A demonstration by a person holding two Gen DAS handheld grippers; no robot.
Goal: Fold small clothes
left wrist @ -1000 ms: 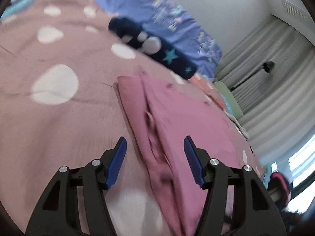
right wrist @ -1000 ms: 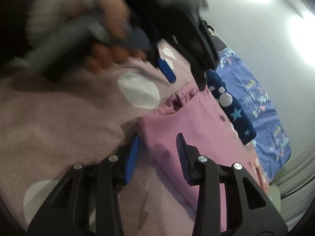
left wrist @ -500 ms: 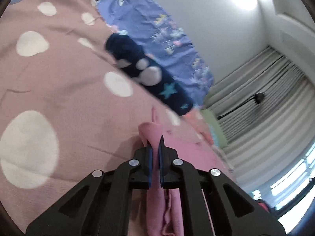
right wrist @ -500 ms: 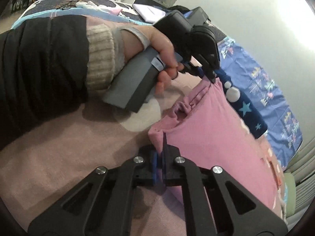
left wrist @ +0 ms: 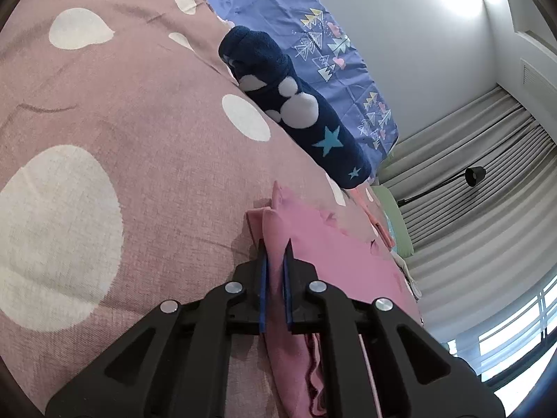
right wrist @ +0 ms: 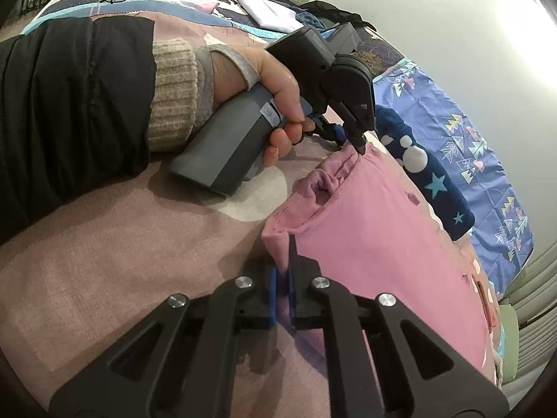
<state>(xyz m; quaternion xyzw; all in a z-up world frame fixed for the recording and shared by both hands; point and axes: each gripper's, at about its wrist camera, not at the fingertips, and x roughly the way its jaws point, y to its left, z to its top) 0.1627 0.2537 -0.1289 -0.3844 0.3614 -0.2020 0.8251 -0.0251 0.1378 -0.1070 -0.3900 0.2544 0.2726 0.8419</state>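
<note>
The left gripper [left wrist: 275, 261] and the right gripper [right wrist: 284, 257] are both closed tight on one edge of the pink cotton garment [right wrist: 376, 244], each at one corner. The garment lies flat on the dusty-pink bedcover with white spots [left wrist: 122, 122]. This looks like the gripping step; next, both corners probably must rise together and travel over the cloth evenly.

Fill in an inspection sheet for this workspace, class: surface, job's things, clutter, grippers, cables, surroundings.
Surface: pink spotted bedspread, lightly creased.
Job's things: pink garment, lying flat, pinched at two points along its near hem.
Clutter: navy fleece roll beside the garment; blue quilt behind it.
Grippers: left hand-held gripper shut on the garment's corner, jaws just closed; right hand-held gripper shut on the other corner, likewise.
Cables: nothing seen.
Surroundings: grey curtains, black lamp, white wall.
</note>
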